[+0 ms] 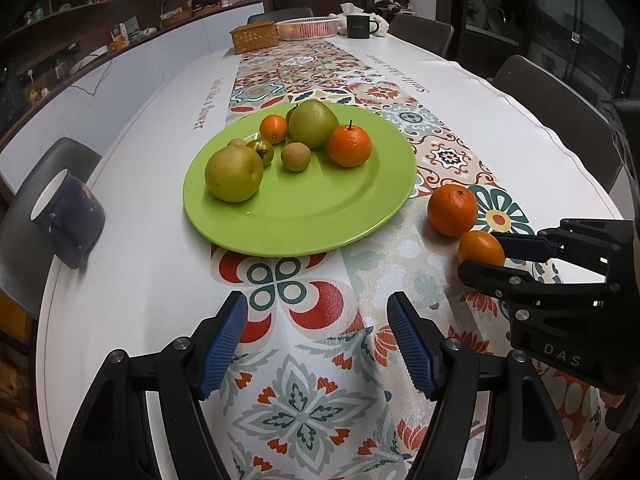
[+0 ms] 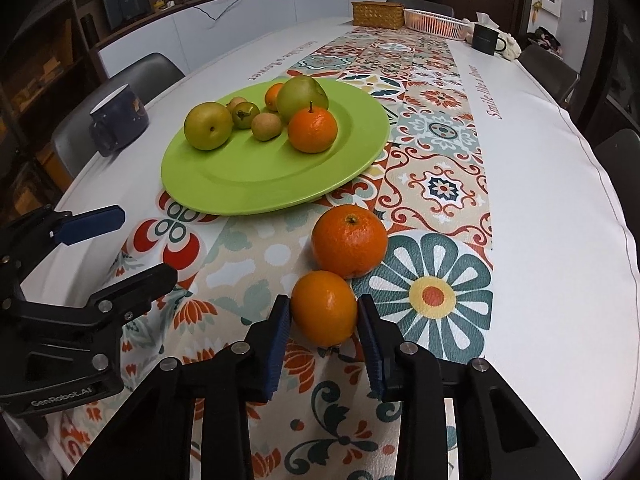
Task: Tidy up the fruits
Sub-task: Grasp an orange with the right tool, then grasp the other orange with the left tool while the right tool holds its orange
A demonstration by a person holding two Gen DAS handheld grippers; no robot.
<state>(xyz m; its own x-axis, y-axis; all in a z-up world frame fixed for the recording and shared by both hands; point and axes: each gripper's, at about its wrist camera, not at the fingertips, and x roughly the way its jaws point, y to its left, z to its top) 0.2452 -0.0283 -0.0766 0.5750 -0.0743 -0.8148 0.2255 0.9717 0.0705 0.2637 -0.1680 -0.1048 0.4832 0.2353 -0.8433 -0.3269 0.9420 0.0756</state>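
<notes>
A green plate (image 1: 320,220) (image 2: 248,184) on the patterned runner holds several fruits: two green pears, a mandarin (image 1: 349,146) (image 2: 312,129), a small orange and small brown fruits. Two oranges lie off the plate to its right: a larger mandarin (image 1: 452,209) (image 2: 349,241) and a smaller orange (image 1: 480,249) (image 2: 323,307). My right gripper (image 2: 323,312) (image 1: 478,252) has its fingers around the smaller orange, pads touching or nearly touching its sides, on the cloth. My left gripper (image 1: 316,312) (image 2: 136,240) is open and empty, in front of the plate.
A dark blue mug (image 1: 66,220) (image 2: 118,120) stands left of the plate near the table edge. At the far end are a wicker box (image 1: 254,36), a pink basket (image 1: 308,26) and a black mug (image 1: 358,26). Chairs surround the table.
</notes>
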